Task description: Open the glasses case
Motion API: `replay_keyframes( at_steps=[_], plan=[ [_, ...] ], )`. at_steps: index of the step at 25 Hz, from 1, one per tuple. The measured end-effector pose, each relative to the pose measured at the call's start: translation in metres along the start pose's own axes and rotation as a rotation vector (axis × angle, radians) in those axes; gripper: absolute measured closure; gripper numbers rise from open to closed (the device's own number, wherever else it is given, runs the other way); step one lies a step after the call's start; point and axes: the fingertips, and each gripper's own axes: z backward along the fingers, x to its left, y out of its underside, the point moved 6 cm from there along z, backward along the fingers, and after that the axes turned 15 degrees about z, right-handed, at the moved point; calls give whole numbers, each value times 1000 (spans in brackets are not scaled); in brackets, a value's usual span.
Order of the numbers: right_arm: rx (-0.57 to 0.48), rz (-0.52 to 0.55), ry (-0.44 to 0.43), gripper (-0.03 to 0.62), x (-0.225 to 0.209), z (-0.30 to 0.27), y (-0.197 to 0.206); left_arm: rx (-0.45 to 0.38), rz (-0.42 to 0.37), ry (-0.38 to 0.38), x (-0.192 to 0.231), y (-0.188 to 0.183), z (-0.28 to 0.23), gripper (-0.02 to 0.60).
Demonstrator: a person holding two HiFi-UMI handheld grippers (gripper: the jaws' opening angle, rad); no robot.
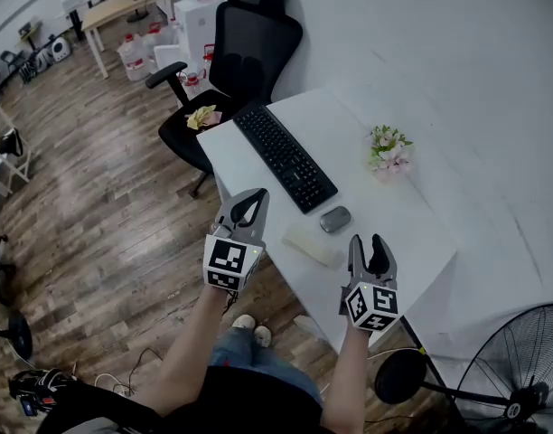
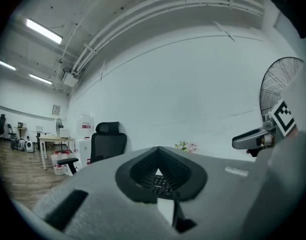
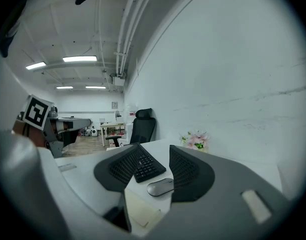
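Head view: the pale glasses case [image 1: 311, 243] lies flat on the near part of the white desk [image 1: 412, 233], just on the near side of the mouse [image 1: 335, 219] and keyboard [image 1: 285, 155]. The left gripper [image 1: 255, 194], left of the case, has its jaws together on nothing. The right gripper [image 1: 368, 241], right of the case, has its jaws apart and empty. In the right gripper view one jaw hides part of the case [image 3: 139, 210]. Its seam and hinge cannot be made out.

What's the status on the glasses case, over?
Left gripper shut, empty; right gripper open, empty. Glasses case closed on table, untouched. Mouse sits just beyond it; nothing blocking.
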Motion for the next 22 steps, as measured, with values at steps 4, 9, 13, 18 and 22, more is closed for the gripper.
replay_keyframes(
  at_steps=[4,9,13,18,22],
  plan=[
    [46,111,-96,410,7,-13,0,19,12,34,-6,4,-8,574],
    [124,333,-294,410,25,-33,0,54,10,82,-16,13,-15,574],
    [209,503,-515,410,53,-46,13,71,11,104,-19,18,-15,574],
    [366,745,-681,410,74,-52,56,75,10,119,-19,18,-14,574],
    [475,869,-751,411,81,-47,87,72,3,116,-17,16,-11,574]
  ],
)
